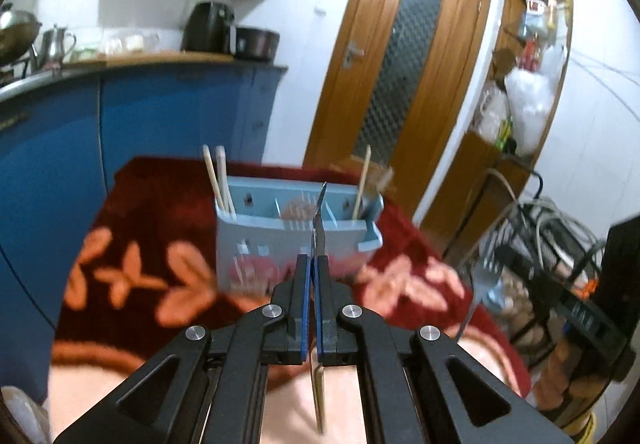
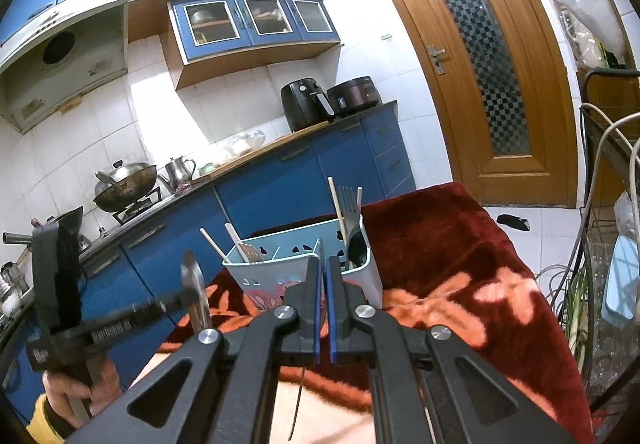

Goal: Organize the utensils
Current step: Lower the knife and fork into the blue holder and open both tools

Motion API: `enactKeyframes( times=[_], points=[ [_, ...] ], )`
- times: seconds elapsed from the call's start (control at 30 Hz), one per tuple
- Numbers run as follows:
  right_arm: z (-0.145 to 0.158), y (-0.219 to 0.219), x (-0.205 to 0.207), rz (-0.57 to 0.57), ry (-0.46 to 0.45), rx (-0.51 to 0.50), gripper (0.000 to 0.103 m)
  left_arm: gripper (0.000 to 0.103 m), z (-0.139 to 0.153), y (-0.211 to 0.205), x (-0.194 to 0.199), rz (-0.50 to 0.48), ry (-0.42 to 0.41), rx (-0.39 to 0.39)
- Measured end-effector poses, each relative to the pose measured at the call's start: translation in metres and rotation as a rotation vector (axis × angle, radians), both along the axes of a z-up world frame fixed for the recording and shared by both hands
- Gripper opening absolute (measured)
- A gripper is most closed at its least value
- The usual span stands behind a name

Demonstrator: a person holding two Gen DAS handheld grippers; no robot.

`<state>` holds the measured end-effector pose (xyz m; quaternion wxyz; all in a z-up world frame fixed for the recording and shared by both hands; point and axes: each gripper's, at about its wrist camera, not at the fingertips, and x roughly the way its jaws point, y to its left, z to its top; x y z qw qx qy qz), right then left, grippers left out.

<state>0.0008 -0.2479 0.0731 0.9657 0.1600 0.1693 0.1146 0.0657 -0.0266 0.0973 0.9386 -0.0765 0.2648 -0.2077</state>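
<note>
Two grippers: the left gripper (image 1: 313, 259) is clamped on one thin metal utensil (image 1: 319, 222), edge-on. The right gripper (image 2: 323, 264) pinches another thin metal utensil (image 2: 321, 248). One pale-blue plastic caddy (image 1: 256, 240) stands on the red floral blanket (image 1: 160, 203), holding four wooden chopsticks and one dark fork (image 2: 347, 203).

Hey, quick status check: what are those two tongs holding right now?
Left tongs shut on a metal utensil, lifted. Right tongs shut on a thin utensil. Blue caddy ahead, chopsticks inside. Nothing blocking.
</note>
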Motion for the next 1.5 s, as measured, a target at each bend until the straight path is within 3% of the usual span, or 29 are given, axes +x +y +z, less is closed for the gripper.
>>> enactKeyframes(
  times=[0.3, 0.5, 0.63, 0.87, 1.23, 1.5],
  points=[
    [0.009, 0.0, 0.011, -0.005, -0.016, -0.02, 0.004, 0.001, 0.06, 0.014, 0.024, 0.054, -0.171, -0.051],
    [0.008, -0.004, 0.02, -0.008, -0.008, -0.021, 0.004, 0.001, 0.105, 0.021, 0.036, 0.114, -0.306, -0.035],
    [0.006, -0.006, 0.025, -0.01, 0.002, -0.024, 0.004, 0.001, 0.115, 0.027, 0.055, 0.157, -0.331, -0.013],
    [0.014, -0.007, 0.034, -0.026, -0.011, -0.043, 0.004, 0.001, 0.089, 0.024, 0.075, 0.181, -0.304, 0.02],
    [0.053, 0.001, 0.071, -0.099, -0.136, -0.124, 0.004, 0.001, 0.046, 0.018, 0.086, 0.16, -0.229, 0.002],
    [0.059, 0.014, 0.11, -0.157, -0.212, -0.187, 0.004, 0.001, 0.031, 0.019, 0.09, 0.151, -0.207, 0.006]
  ],
)
